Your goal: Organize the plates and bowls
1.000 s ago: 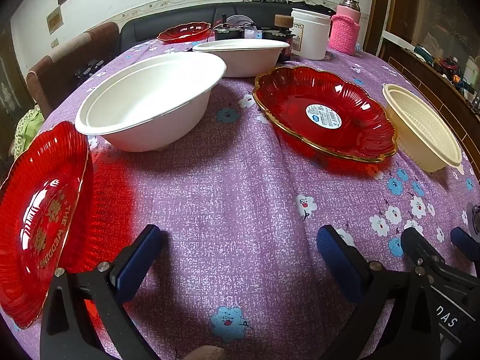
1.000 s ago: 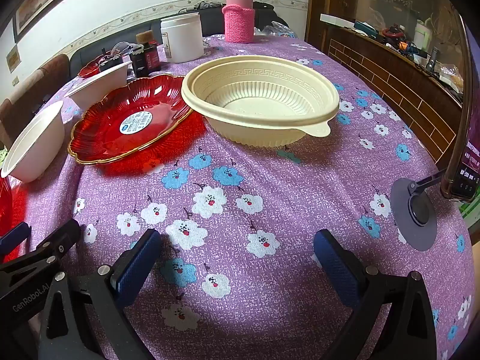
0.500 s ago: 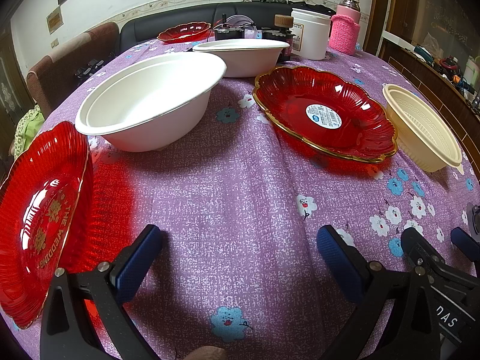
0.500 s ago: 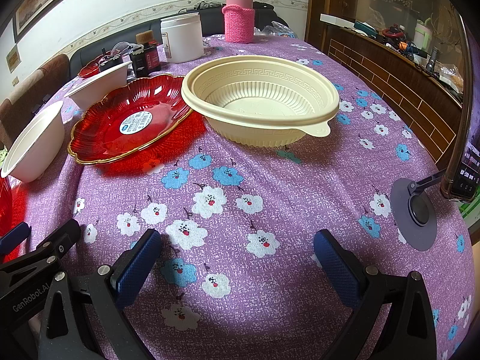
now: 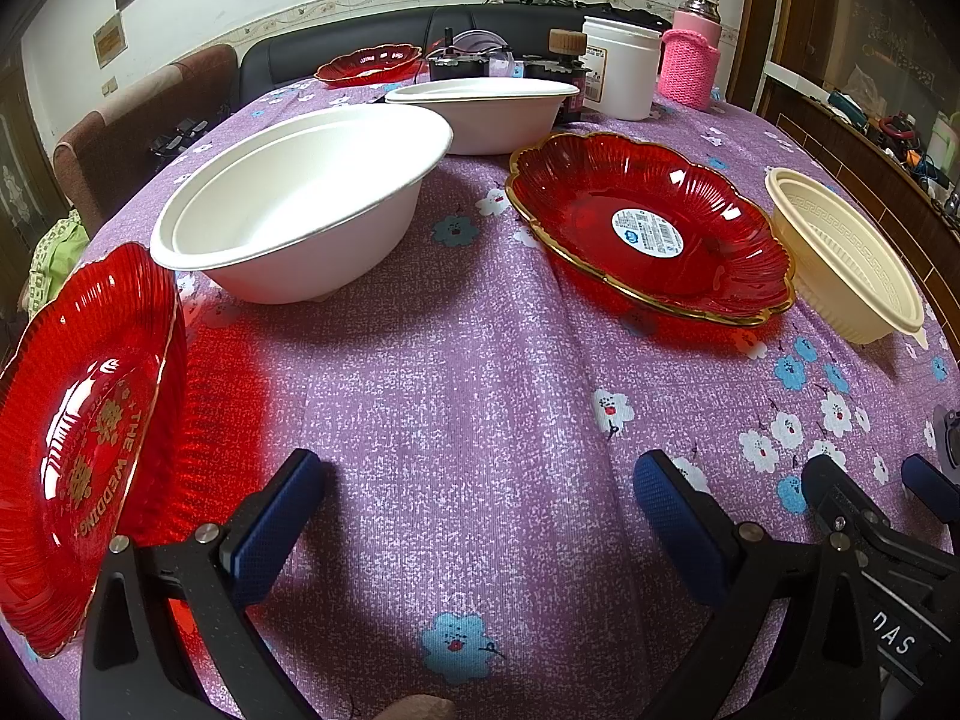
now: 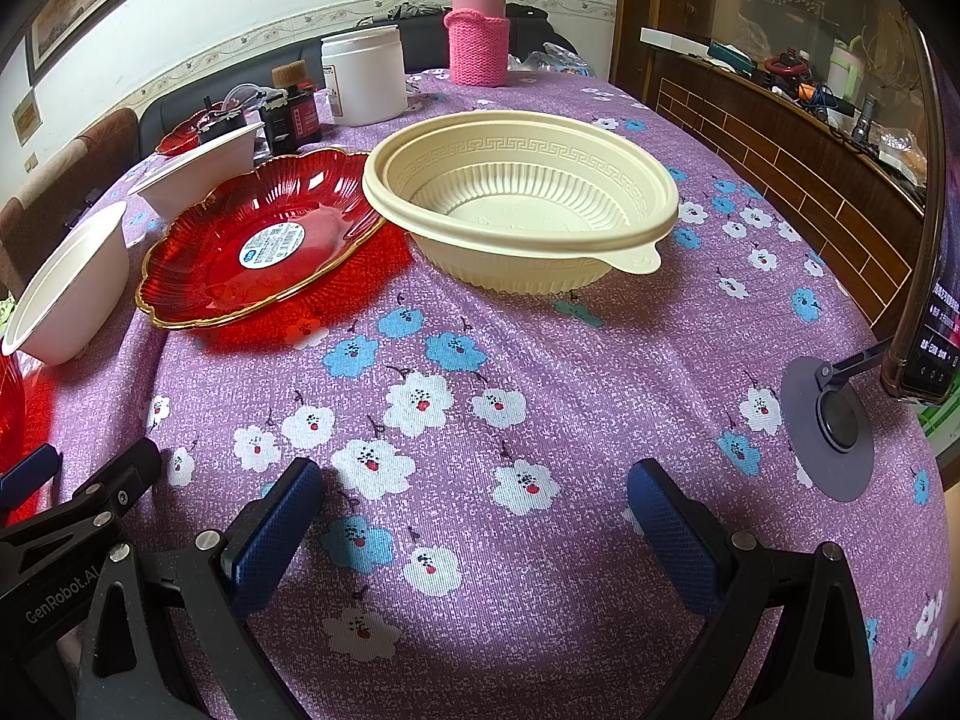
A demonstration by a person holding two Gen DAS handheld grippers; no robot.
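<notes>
My left gripper [image 5: 480, 504] is open and empty, low over the purple floral tablecloth [image 5: 480, 372]. Ahead of it stand a white bowl [image 5: 300, 204], a second white bowl [image 5: 486, 114] behind it, and a red scalloped plate [image 5: 648, 228] with a sticker. A red wedding plate [image 5: 78, 438] lies at the left. A small red plate [image 5: 369, 63] sits far back. My right gripper [image 6: 474, 510] is open and empty, short of a cream plastic bowl [image 6: 522, 198]. The scalloped plate [image 6: 258, 240] lies left of that bowl.
A white jar [image 6: 363, 75], a pink knit-sleeved flask [image 6: 478, 30] and a dark bottle [image 6: 294, 102] stand at the back. A phone on a stand [image 6: 840, 420] is at the right table edge. A sofa and chair [image 5: 120, 138] surround the table.
</notes>
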